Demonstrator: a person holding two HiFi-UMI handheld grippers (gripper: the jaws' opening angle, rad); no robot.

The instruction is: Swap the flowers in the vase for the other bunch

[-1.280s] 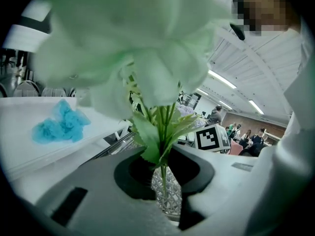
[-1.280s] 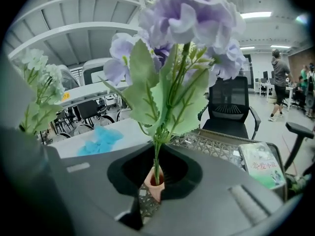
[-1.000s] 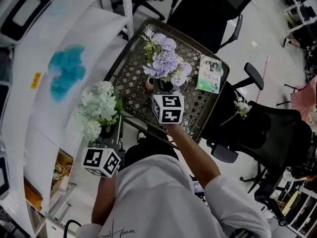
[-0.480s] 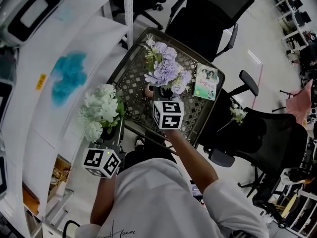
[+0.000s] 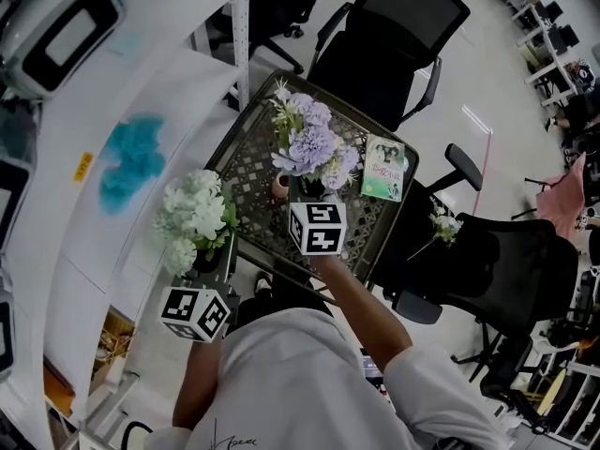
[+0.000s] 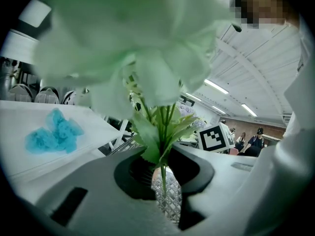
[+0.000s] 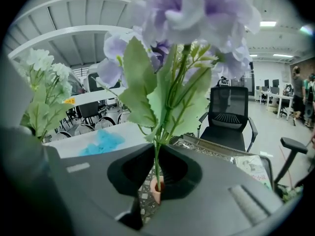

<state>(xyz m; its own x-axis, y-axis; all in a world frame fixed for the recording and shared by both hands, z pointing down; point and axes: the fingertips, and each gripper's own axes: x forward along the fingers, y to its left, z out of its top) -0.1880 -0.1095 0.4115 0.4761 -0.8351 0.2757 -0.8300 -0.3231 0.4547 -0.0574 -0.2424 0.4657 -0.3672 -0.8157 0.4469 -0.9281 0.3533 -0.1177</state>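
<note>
My right gripper [image 7: 156, 167] is shut on the green stems of the purple bunch [image 7: 197, 14], which stands upright in its jaws. The stem ends hang at the mouth of the small pink vase [image 7: 156, 191]; whether they are inside it I cannot tell. In the head view the purple bunch [image 5: 311, 143] stands over the vase [image 5: 280, 187] on the metal mesh table [image 5: 246, 153], with the right gripper [image 5: 311, 191] just behind it. Left of the table, my left gripper [image 5: 208, 257] is shut on the stems of the white-green bunch [image 5: 195, 216]. Those stems [image 6: 162, 173] pass between its jaws.
A booklet [image 5: 384, 169] lies at the table's right edge. Black office chairs [image 5: 394, 26] stand behind and to the right, one with a white sprig [image 5: 441, 225] on it. A white table with a blue cloth [image 5: 131, 157] runs along the left.
My right gripper has risen a little with the purple bunch. The left gripper and its white-green bunch have stayed in place. The head view has shifted slightly.
</note>
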